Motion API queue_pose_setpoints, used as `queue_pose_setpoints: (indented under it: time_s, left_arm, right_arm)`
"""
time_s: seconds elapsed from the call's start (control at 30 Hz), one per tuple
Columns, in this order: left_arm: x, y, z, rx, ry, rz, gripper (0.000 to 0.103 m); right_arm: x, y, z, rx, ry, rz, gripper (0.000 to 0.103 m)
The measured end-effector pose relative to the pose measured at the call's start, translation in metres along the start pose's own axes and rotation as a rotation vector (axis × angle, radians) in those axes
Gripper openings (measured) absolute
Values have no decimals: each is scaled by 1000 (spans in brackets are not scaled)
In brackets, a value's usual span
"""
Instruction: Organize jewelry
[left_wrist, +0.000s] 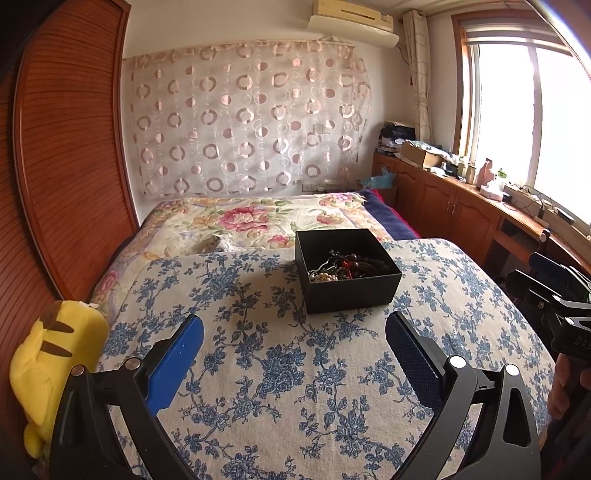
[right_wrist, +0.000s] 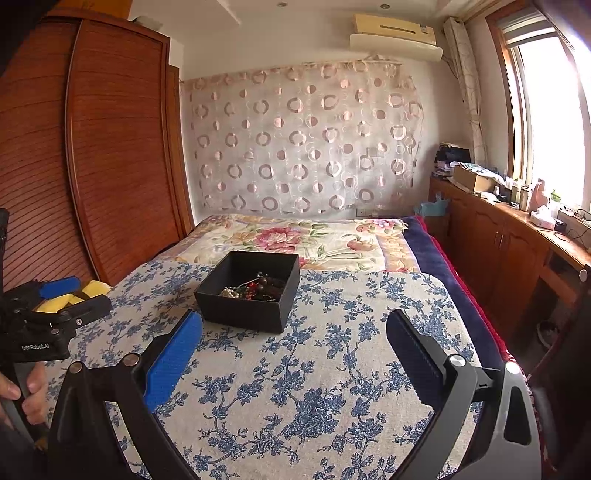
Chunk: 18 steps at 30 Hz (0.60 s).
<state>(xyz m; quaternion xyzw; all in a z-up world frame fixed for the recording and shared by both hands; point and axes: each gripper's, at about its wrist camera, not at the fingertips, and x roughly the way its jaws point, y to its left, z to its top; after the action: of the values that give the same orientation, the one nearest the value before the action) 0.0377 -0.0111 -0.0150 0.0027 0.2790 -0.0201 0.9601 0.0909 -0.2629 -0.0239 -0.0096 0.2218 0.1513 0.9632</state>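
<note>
Nearest, the left hand-held gripper (left_wrist: 294, 334) and the right hand-held gripper (right_wrist: 294, 334) both hover with jaws spread wide and empty, their ribbed blue pads (left_wrist: 177, 363) on black plastic arms, above a coarse woven cloth (left_wrist: 295, 387) printed with blue flowers. Beyond them on that cloth sits a square black box (left_wrist: 347, 271), lid off, holding the jewelry (left_wrist: 343, 267): a tangle of dark beads, pale pearls and something red, too knotted to separate. Farther back lies the floral bed (right_wrist: 295, 236), and a yellow plush toy (left_wrist: 55, 369) is cut off at the left edge.
</note>
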Motion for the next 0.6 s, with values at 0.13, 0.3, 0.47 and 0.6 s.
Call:
queue_pose_setpoints:
  time_s: [0.13, 0.3, 0.47, 0.6]
  left_arm:
    - [0, 0, 0, 3, 0, 0, 95]
    - [-2, -1, 2, 3, -5, 0, 95]
    - [-3, -2, 3, 6, -7, 1, 95]
    - [-4, -2, 2, 5, -9, 3, 95]
  right_arm:
    - [-1, 0, 0, 1, -1, 1, 100]
    - [0, 0, 0, 4, 0, 2, 100]
    - [0, 0, 0, 2, 0, 2, 100]
    - [1, 2, 0, 3, 1, 3, 100]
